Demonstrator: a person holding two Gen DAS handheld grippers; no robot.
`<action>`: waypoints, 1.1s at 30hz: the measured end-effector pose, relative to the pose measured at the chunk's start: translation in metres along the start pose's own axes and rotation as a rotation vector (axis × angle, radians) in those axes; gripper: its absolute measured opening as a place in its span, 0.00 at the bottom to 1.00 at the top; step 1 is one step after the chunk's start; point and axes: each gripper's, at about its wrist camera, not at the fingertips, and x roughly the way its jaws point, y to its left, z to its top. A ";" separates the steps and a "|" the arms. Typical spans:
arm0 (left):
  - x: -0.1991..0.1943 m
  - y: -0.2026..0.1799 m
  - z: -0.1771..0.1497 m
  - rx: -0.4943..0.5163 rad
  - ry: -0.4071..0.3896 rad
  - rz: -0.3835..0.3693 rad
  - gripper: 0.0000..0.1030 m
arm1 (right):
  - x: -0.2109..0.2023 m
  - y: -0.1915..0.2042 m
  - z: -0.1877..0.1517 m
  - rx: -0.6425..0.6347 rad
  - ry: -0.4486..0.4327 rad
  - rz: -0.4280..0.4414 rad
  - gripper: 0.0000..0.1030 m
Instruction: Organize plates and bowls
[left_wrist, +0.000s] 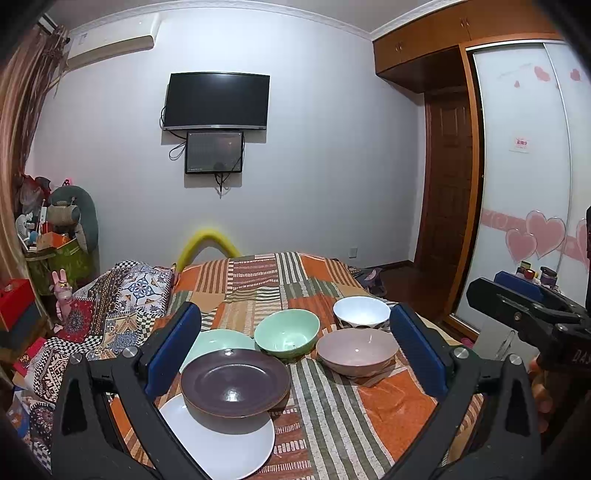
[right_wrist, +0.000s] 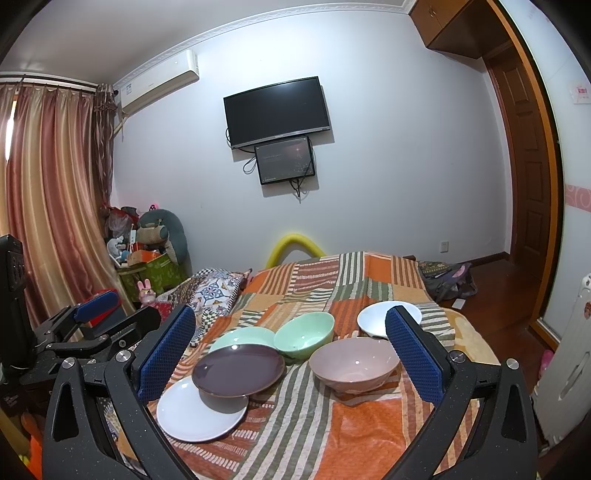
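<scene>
On the patterned bed cover (left_wrist: 369, 424) lie a white plate (left_wrist: 221, 446) (right_wrist: 192, 413), a dark purple plate (left_wrist: 234, 382) (right_wrist: 238, 369) overlapping it, and a pale green plate (left_wrist: 218, 341) (right_wrist: 240, 336) behind. To their right stand a green bowl (left_wrist: 287, 332) (right_wrist: 304, 334), a pink bowl (left_wrist: 357, 350) (right_wrist: 352, 363) and a white bowl (left_wrist: 361, 312) (right_wrist: 373, 319). My left gripper (left_wrist: 293, 350) is open and empty above the dishes. My right gripper (right_wrist: 290, 354) is open and empty, just right of the left one.
A quilt (left_wrist: 122, 295) lies heaped on the bed's left. A cluttered box with toys (right_wrist: 151, 269) stands in the far left corner. A wardrobe (left_wrist: 524, 166) and door (left_wrist: 447, 206) are at the right. A TV (left_wrist: 216, 101) hangs on the far wall.
</scene>
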 end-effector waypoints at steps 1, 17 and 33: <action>0.000 0.000 0.000 0.000 0.000 -0.001 1.00 | 0.000 0.000 0.000 0.000 0.000 0.000 1.00; 0.000 -0.001 0.002 -0.002 0.003 -0.002 1.00 | -0.001 0.002 -0.002 -0.002 0.000 0.001 1.00; -0.001 -0.003 0.002 0.001 -0.001 -0.002 1.00 | -0.002 0.003 -0.002 -0.003 0.000 0.001 1.00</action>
